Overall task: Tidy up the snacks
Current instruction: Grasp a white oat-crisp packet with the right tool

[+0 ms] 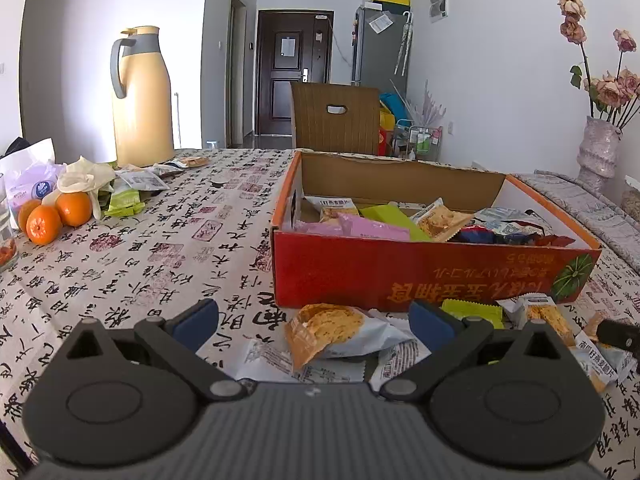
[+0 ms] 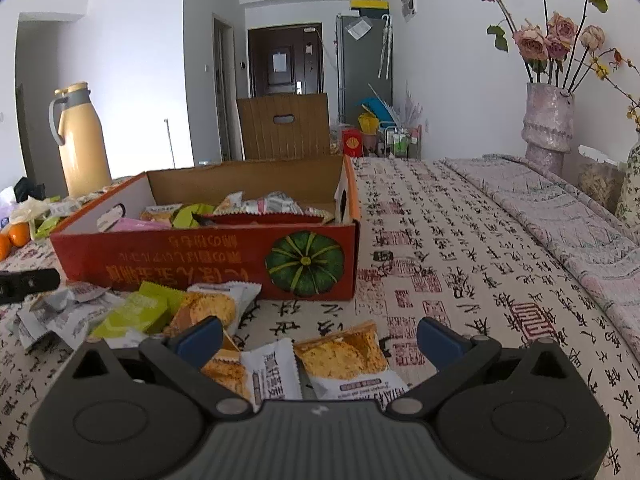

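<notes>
A red cardboard box (image 1: pixel 400 276) (image 2: pixel 192 258) with a pumpkin picture stands open on the patterned tablecloth and holds several snack packets (image 1: pixel 384 222). In front of it lie loose packets. My left gripper (image 1: pixel 314 320) is open, low over a crumpled white cracker packet (image 1: pixel 332 334) that lies between its blue pads. My right gripper (image 2: pixel 320 336) is open too, with two cracker packets (image 2: pixel 348 358) on the cloth between its fingers. A green packet (image 2: pixel 134 312) and more cracker packets lie to its left.
Oranges (image 1: pixel 56 216), a glove and more wrappers sit at the far left by a tan thermos jug (image 1: pixel 140 96). A vase of dried roses (image 2: pixel 548 120) stands at the right on a folded cloth. A chair back (image 1: pixel 336 118) rises behind the table.
</notes>
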{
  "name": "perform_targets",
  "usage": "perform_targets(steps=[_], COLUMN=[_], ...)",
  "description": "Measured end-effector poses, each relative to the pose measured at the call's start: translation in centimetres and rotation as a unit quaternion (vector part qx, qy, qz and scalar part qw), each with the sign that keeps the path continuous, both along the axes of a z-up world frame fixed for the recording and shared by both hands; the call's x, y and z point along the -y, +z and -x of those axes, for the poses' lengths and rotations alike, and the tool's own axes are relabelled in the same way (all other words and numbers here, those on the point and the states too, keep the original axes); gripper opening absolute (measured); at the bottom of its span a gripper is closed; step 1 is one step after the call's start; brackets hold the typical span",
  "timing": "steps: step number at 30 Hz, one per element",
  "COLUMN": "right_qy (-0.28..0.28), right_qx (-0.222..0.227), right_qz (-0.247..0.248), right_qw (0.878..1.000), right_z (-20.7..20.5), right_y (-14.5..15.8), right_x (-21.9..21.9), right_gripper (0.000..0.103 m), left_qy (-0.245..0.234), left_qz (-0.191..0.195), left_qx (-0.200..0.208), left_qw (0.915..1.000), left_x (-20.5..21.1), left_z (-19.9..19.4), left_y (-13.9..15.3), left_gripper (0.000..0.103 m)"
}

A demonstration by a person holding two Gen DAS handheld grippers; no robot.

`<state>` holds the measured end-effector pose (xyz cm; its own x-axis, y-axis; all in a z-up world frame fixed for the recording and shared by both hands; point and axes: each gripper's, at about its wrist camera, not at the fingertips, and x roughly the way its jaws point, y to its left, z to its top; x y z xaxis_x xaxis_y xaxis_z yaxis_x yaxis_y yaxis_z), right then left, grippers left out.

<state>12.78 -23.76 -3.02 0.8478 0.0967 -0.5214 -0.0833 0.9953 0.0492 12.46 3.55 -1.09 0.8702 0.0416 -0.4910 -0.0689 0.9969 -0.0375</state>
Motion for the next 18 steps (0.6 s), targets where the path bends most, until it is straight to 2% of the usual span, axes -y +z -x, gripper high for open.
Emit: perform_targets(steps=[12,16,18], right_qy=[-0.019,-0.017,-0.020], right_qx=[-0.037,-0.060,-0.070], right_qz=[0.015,0.027,0.024], right_qw=[0.999,0.998,0.997], right_z=[-0.8,-1.3,-1.7], right_y=[-0.9,-1.6,-1.9], right_x=[1.4,1.9,2.1], right_gripper=[0.102,0.094,0.085], left_qy=[0.002,0.001,0.002], left_qz=[0.005,0.006,0.006], left_qx=[-0.006,-0.006,-0.007], left_qw=[1.0000,1.0000,1.0000], left_x=[-0.1,-0.2,-0.2], left_z=[-0.2,-0.1,-0.1], left_y=[-0.1,-0.1,-0.1], left_gripper=[0.103,0.103,0.103])
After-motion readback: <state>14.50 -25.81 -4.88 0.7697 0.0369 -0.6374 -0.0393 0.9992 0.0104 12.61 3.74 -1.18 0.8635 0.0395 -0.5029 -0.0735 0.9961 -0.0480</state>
